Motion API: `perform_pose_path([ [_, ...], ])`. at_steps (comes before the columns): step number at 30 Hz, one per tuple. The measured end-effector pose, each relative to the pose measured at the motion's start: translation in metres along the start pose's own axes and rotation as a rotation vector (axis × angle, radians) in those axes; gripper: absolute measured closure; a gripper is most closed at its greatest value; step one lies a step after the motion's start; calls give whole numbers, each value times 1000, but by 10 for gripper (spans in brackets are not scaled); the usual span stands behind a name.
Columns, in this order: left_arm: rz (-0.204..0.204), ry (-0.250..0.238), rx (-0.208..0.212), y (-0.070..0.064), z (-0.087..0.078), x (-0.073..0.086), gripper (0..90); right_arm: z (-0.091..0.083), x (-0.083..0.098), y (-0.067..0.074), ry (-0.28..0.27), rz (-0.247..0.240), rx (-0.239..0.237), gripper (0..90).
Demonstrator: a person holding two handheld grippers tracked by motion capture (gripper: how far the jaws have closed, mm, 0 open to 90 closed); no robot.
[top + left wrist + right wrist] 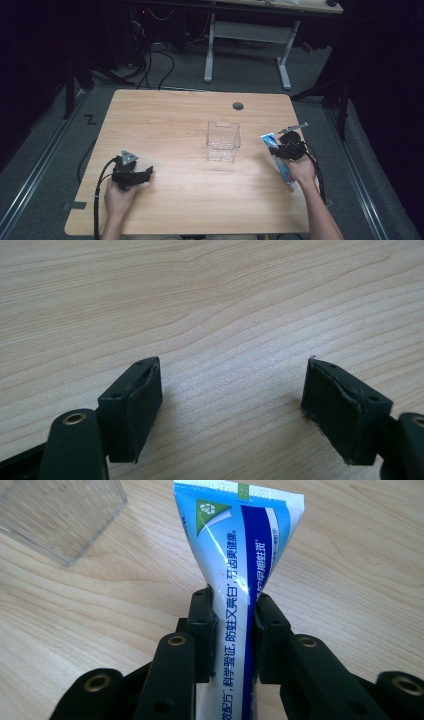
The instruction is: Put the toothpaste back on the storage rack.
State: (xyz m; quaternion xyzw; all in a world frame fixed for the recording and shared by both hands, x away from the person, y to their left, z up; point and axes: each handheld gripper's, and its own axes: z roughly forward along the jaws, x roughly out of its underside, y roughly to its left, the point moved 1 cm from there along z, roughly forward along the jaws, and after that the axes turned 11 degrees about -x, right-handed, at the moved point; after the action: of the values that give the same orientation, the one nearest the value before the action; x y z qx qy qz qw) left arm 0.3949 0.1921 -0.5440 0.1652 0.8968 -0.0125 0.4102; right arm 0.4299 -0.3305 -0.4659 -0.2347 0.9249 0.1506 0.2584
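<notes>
A blue and white toothpaste tube is clamped between the pads of my right gripper, which is shut on its middle. From above, the tube runs from the right gripper back under the hand, near the table's right edge. A clear plastic box stands open-topped at the table's centre, left of the tube; its corner appears at the upper left of the right gripper view. My left gripper rests low at the front left, open, with bare wood between its pads.
The wooden table has a dark round cable hole at the back. A white-legged desk frame and cables stand on the floor behind the table. Both forearms come in from the bottom edge.
</notes>
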Motion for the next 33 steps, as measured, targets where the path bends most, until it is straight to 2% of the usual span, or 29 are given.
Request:
perform_pose_path([
  [9, 2, 1, 0, 0, 0, 0, 242, -20, 3, 7, -79, -2, -41, 743],
  [27, 2, 0, -1, 0, 0, 0, 242, -42, 3, 29, -194, -53, -88, 740],
  [33, 2, 0, -1, 0, 0, 0, 243, -47, 2, 33, -216, -61, -91, 739],
])
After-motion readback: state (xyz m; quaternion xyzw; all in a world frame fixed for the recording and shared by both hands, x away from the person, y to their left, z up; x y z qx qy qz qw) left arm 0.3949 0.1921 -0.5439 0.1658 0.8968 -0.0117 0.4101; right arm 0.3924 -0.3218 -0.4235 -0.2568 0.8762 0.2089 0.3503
